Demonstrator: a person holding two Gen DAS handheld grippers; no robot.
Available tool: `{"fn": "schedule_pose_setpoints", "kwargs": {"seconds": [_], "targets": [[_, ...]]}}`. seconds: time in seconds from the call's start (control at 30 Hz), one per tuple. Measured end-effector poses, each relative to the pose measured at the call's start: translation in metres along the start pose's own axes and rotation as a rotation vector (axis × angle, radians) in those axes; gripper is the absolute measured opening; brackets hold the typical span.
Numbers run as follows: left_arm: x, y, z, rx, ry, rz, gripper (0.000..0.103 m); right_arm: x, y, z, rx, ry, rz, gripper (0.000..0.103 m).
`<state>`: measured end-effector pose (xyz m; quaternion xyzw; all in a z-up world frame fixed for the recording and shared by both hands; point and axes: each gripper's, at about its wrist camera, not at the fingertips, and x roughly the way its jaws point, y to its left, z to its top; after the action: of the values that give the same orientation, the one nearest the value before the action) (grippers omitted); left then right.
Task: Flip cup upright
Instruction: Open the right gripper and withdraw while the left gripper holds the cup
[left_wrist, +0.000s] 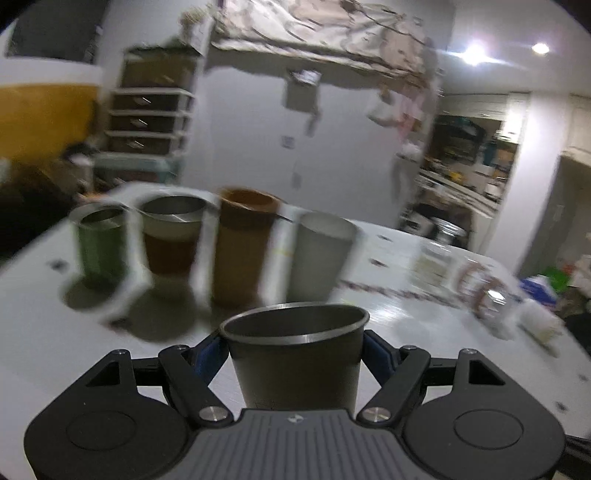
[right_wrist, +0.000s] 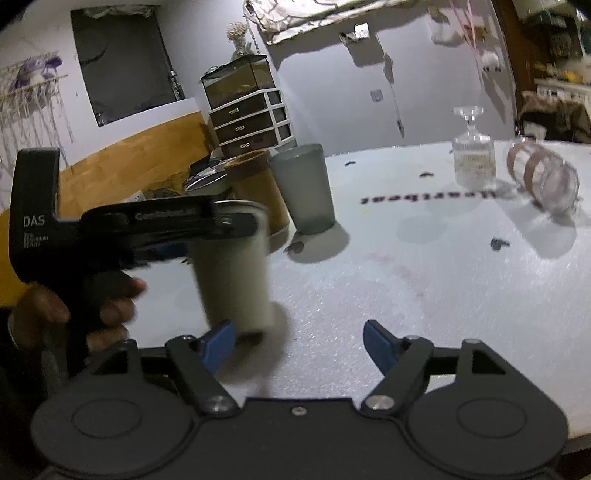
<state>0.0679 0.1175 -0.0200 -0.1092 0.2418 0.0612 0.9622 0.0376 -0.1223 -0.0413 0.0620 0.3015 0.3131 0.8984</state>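
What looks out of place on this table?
One glass jar with brown bands lies on its side near the decanter, while every cup in the row stands upright.

1. Walls (right_wrist: 325, 92): pale grey; lower left section wood-panelled (right_wrist: 140, 155).
2. Dark panel (right_wrist: 122, 55): on left wall.
3. Drawer unit (right_wrist: 251, 125): white frame, dark drawers, glass tank (right_wrist: 238, 79) on top.
4. Fabric canopy (left_wrist: 317, 33): overhead.
5. Ceiling lights (left_wrist: 474, 51): two, bright.
6. Shelves (left_wrist: 469, 162): cluttered, right side.
7. Table (right_wrist: 406, 277): white.
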Motion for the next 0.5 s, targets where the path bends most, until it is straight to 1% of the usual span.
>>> {"fn": "schedule_pose_setpoints", "kwargs": {"seconds": [0.07, 0.2, 0.3, 0.4, 0.5], "targets": [[-0.001, 0.016, 0.008, -0.002, -0.026, 0.054, 0.077, -0.001, 0.000, 0.001, -0.009, -0.006, -0.011, 0.079], [0.002, 0.050, 0.026, 0.006, -0.095, 0.199, 0.077, 0.000, 0.001, 0.000, -0.012, -0.010, -0.019, 0.079], [0.003, 0.070, 0.036, 0.014, -0.130, 0.284, 0.077, 0.002, 0.002, 0.000, -0.020, -0.007, -0.022, 0.079], [0.004, 0.087, 0.043, 0.022, -0.147, 0.344, 0.077, 0.003, 0.004, 0.000, -0.026, -0.006, -0.024, 0.079], [0.007, 0.101, 0.040, 0.026, -0.151, 0.391, 0.077, 0.003, 0.004, -0.001, -0.026, -0.006, -0.028, 0.079]]}}
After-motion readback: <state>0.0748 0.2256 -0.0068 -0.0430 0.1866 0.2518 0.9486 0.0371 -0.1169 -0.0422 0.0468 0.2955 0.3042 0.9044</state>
